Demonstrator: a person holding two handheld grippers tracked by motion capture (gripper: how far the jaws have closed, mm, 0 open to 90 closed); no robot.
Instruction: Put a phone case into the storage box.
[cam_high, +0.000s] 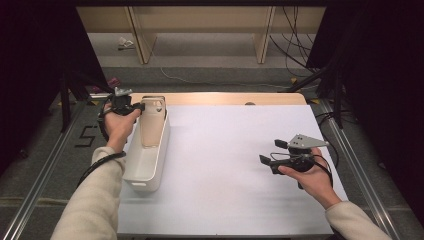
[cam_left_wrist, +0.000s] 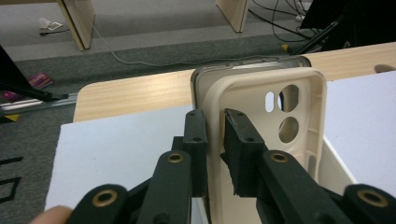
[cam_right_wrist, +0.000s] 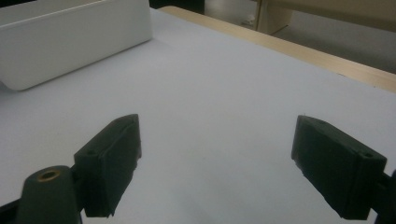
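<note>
Phone case (cam_left_wrist: 261, 154) is pinched by its side wall in my left gripper (cam_left_wrist: 214, 119), standing upright at the far end of the white bin (cam_high: 150, 165), with a clear case (cam_left_wrist: 243, 64) just behind it. Its long axis runs up and down, so I reckon the next move is straight vertical, out of the bin or down into it. My right gripper (cam_right_wrist: 215, 163) hangs spread wide with nothing in it over the bare bench (cam_high: 225, 165), well apart from the bin, so the left hand is the nearer one.
</note>
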